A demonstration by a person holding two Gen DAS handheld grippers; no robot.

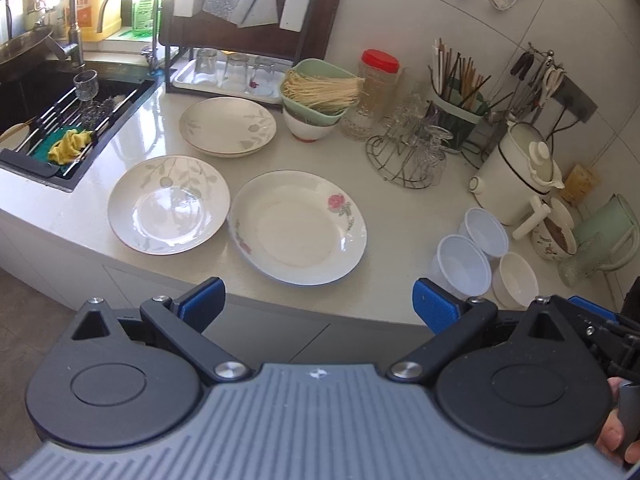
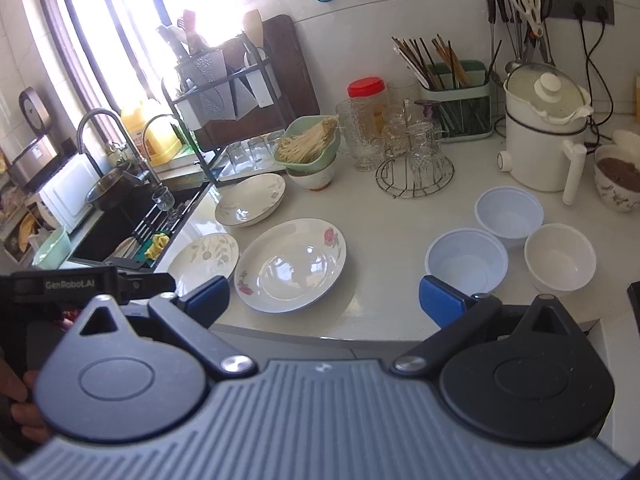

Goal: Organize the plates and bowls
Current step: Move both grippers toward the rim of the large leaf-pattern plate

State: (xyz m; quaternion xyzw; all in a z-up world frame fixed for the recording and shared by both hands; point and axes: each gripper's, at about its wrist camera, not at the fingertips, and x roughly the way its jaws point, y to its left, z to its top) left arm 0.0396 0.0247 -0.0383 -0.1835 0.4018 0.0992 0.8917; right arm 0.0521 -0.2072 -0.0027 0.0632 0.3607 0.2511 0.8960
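Note:
Three plates lie on the white counter: a rose plate [image 1: 298, 227] [image 2: 291, 265] in the middle, a leaf plate [image 1: 169, 205] [image 2: 204, 261] to its left, and a stacked leaf plate [image 1: 227, 126] [image 2: 251, 199] behind. Two pale blue bowls [image 1: 464, 265] [image 1: 486, 232] and a white bowl [image 1: 514, 278] sit at the right; they also show in the right wrist view [image 2: 466, 261] [image 2: 509, 211] [image 2: 560, 257]. My left gripper [image 1: 318, 304] is open and empty before the counter edge. My right gripper [image 2: 324, 302] is open and empty, likewise in front of the counter.
A sink [image 1: 60, 96] with a rack and yellow cloth lies at the left. Behind stand a dish rack [image 1: 240, 20], a green bowl of noodles [image 1: 320, 92] on a white bowl, a red-lidded jar [image 1: 378, 80], glasses on a wire stand [image 1: 412, 152], chopsticks [image 1: 460, 80] and a white pot [image 1: 516, 172].

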